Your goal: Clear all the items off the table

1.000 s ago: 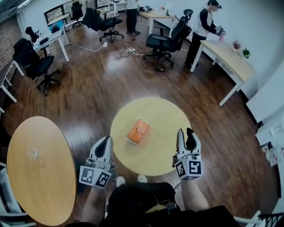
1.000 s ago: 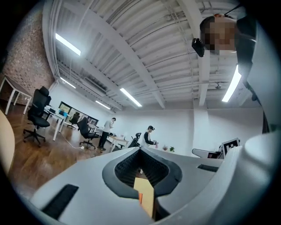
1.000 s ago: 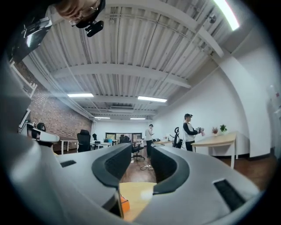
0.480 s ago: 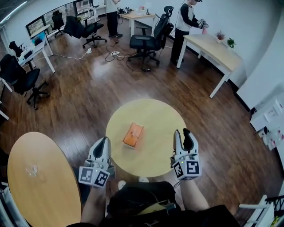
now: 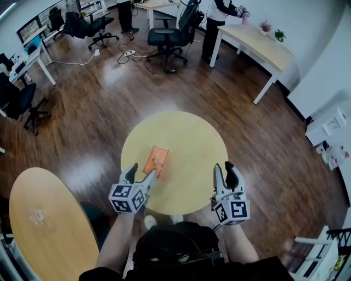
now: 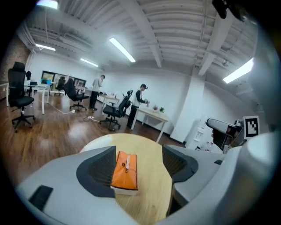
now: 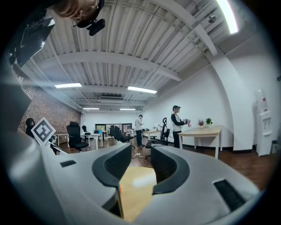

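A dark wood plank floor [image 5: 98, 110] runs through the open office. At lower left stands a light-wood oval table [image 5: 60, 230] with a small clear object [image 5: 37, 217] on it, too small to identify. A black office chair [image 5: 167, 35] sits near the top, with a white power strip [image 5: 130, 52] and loose cables on the floor just beside it. At upper right a person [image 5: 218, 12] stands at the end of a long wooden desk [image 5: 258, 49] that bears two small potted plants [image 5: 279, 35]. Another black chair [image 5: 21, 101] stands at the left edge, near a white desk [image 5: 34, 52]. A white cabinet [image 5: 324, 127] lines the right wall. The right gripper view shows a brick wall [image 7: 44, 110], ceiling light strips [image 7: 142, 89] and a water dispenser [image 7: 262, 127].
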`<state>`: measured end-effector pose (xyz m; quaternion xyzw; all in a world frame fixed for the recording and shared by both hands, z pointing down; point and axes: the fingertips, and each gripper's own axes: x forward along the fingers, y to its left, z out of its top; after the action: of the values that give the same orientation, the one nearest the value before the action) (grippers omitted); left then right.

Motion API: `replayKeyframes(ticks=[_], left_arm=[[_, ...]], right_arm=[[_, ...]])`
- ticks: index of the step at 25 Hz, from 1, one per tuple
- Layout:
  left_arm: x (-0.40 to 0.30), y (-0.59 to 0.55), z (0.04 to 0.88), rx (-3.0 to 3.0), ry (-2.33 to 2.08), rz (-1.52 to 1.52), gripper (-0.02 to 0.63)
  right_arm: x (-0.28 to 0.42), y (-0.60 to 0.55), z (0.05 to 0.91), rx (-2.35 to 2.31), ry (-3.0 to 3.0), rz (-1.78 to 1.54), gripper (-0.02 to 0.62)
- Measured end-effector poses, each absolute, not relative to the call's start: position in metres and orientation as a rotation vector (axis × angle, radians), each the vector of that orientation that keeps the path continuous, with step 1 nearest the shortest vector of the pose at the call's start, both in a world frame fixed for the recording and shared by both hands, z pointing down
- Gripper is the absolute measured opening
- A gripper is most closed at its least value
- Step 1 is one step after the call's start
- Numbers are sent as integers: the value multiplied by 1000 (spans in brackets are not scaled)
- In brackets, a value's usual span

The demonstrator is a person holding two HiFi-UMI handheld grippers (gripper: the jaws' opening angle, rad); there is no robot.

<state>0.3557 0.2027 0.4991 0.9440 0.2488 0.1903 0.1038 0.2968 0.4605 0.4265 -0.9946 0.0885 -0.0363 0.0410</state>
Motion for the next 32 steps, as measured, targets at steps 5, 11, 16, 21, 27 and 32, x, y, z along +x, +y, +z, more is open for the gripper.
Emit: replayKeyframes(ticks=[5, 11, 16, 21, 27, 32], left_arm=[[390, 222, 561, 2796, 757, 817, 390], [417, 250, 634, 2825, 777, 1162, 525], [427, 253, 679, 2841, 742, 1361, 525], [421, 257, 699, 2931, 778, 1542, 523], [421, 253, 710, 2958, 819, 1542, 489], [424, 250, 700, 2937, 842, 1495, 459]], right_arm=[[288, 482, 450, -3039, 209, -212, 141], [276, 509, 481, -3011, 180, -347, 141], [276, 511, 502, -2987, 198, -421, 141], [278, 528, 503, -2946, 169, -437, 141], [272, 538, 513, -2928, 150, -462, 141], [267, 531, 509, -2933, 156, -476, 95]])
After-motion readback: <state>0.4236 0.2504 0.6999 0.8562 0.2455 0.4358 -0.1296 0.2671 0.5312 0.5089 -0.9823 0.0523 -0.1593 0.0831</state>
